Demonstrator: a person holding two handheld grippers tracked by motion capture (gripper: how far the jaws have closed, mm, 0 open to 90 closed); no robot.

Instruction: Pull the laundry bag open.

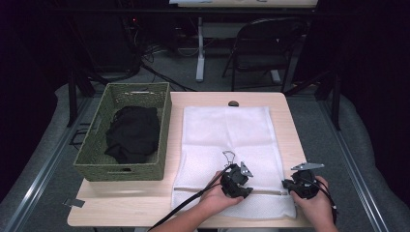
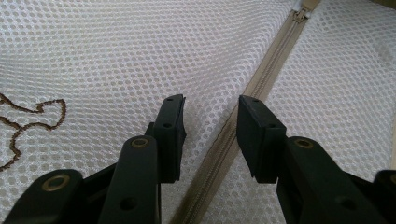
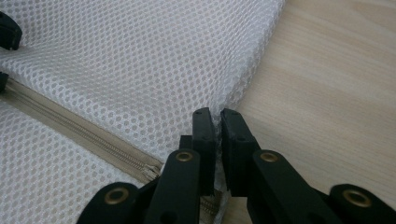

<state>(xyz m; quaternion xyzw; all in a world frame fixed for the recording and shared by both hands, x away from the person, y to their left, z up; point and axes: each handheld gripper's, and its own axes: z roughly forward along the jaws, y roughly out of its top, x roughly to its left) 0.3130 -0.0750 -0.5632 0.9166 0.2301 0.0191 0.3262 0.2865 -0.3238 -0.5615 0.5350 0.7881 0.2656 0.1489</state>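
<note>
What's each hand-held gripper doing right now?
Left hand-held gripper: open, jaws either side of the zipper.
Right hand-held gripper: shut on the mesh laundry bag, at its edge.

Dim room; grey floor [image 1: 43,159]; folding chair [image 1: 263,46] behind wooden table [image 1: 145,203].

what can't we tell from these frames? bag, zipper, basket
- Zipper pull: at the top edge of the left gripper view, too small to read its state.
- Zipper end by the right gripper: hidden behind its jaws, which pinch the mesh bag edge.
- Black cloth in the basket: high view too dark to tell what or how many pieces.
- Left gripper: open astride the zipper; contact unclear.
</note>
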